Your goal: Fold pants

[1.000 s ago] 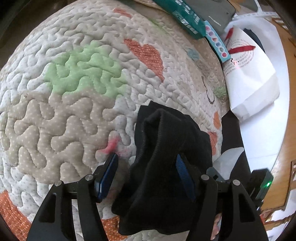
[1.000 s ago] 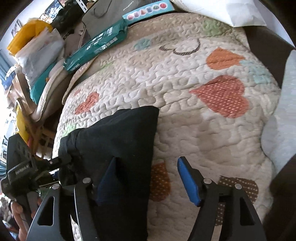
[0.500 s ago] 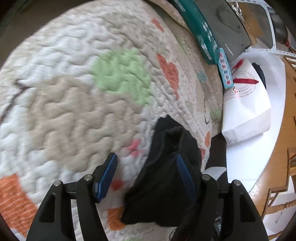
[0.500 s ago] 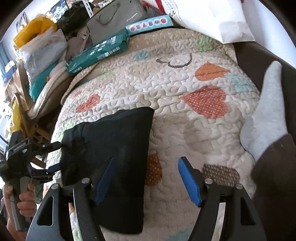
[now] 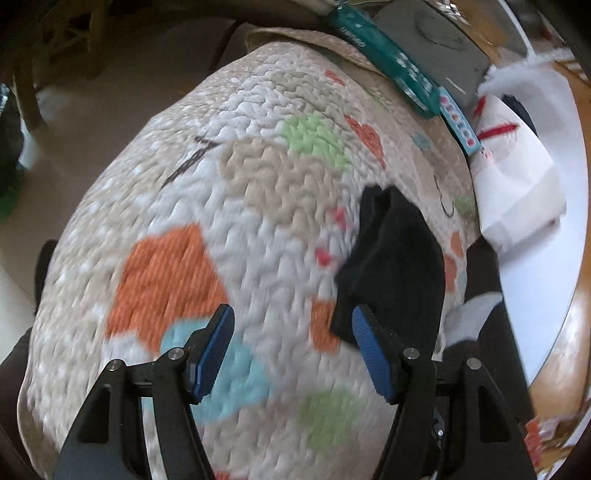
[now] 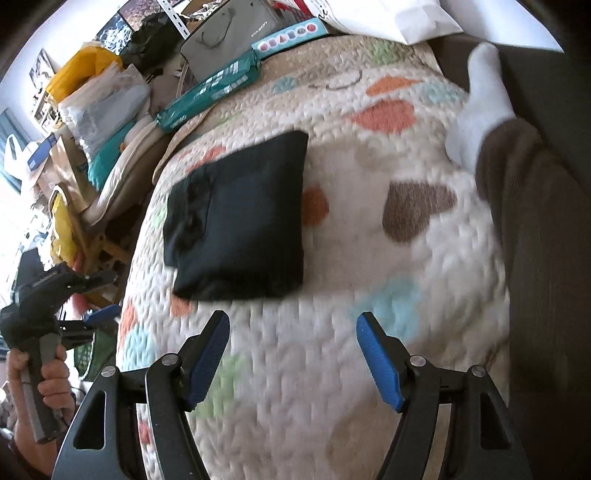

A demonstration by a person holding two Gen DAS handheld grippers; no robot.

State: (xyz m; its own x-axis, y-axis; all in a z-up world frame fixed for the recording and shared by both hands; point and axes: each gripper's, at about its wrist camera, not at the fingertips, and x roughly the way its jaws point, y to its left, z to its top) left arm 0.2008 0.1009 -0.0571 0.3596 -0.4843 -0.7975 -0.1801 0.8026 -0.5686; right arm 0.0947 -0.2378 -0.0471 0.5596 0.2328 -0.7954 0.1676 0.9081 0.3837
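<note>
The black pants (image 6: 240, 218) lie folded into a compact rectangle on the quilted bedspread (image 6: 332, 369). In the left wrist view the same bundle (image 5: 399, 266) rests at the right, just beyond the right fingertip. My left gripper (image 5: 291, 332) is open above the quilt (image 5: 221, 192) with nothing between its blue pads. My right gripper (image 6: 293, 338) is open too, back from the near edge of the pants, empty. In the right wrist view the left gripper (image 6: 99, 295) shows at the far left, held in a hand (image 6: 48, 380) off the bed's edge.
A teal package (image 6: 210, 92), a grey bag (image 6: 229, 33) and a white paper bag (image 5: 517, 177) sit along the far edge of the bed. Piled bags and clutter (image 6: 92, 103) stand at the left. A leg in a white sock (image 6: 480, 107) rests on the right.
Both grippers have pulled back from the pants, which now lie free on the quilt, farther from the fingers. The left view swung left, showing more quilt and floor.
</note>
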